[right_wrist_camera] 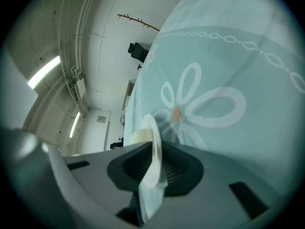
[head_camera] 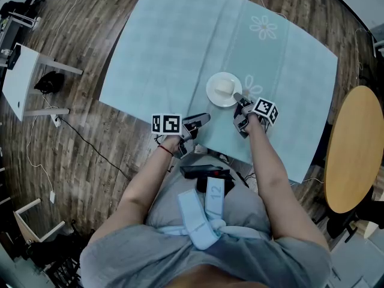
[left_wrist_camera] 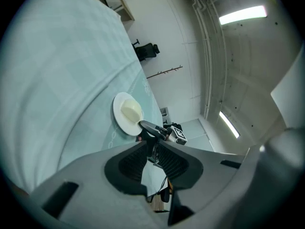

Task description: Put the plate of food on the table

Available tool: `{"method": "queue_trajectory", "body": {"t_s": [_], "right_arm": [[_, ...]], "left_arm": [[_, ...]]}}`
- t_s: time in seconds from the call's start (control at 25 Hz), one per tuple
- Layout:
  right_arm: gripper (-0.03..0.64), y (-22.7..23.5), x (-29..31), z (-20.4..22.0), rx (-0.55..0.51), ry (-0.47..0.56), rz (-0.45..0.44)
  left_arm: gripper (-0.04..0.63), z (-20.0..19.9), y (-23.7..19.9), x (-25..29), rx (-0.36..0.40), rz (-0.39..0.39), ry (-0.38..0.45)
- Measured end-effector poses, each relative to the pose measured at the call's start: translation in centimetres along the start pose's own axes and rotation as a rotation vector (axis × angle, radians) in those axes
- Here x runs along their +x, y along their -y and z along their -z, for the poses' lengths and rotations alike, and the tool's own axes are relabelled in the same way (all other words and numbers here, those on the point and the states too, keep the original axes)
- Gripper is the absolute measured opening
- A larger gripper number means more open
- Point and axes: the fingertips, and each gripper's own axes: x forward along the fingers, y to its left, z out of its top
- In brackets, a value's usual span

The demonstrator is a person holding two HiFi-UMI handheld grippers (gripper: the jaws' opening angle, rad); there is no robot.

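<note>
A white plate (head_camera: 223, 90) with a pale lump of food (head_camera: 224, 87) rests on the table's light blue cloth (head_camera: 180, 41), near its front edge. My right gripper (head_camera: 238, 99) is shut on the plate's near right rim. In the right gripper view the plate (right_wrist_camera: 153, 151) stands edge-on between the jaws of the right gripper (right_wrist_camera: 155, 165). My left gripper (head_camera: 201, 120) hovers at the table's front edge, left of the plate, shut and holding nothing. The left gripper view shows the plate (left_wrist_camera: 125, 116) and the right gripper (left_wrist_camera: 152, 128) beyond the left gripper (left_wrist_camera: 151, 159).
A round wooden table (head_camera: 354, 149) stands at the right. A white desk (head_camera: 21, 80) and cables lie on the wood floor at the left. A black device (head_camera: 204, 171) sits on the person's lap. The cloth has printed flowers (head_camera: 263, 26).
</note>
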Motion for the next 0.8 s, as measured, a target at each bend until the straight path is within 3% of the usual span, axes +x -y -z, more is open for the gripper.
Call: {"method": "queue_trajectory", "body": {"t_s": [0.36,0.8], "right_arm": [[0.041,0.7,-1.0,0.1,-0.1,-0.029,0.087],[0.041,-0.9,-2.5,0.1,-0.248,-0.027,0.065]], "left_arm": [[0.071,-1.3,1.3,0.0,0.284,-0.04,0.065],[0.071,-1.6,0.3,-0.6,0.39,-0.108,0.079]]}}
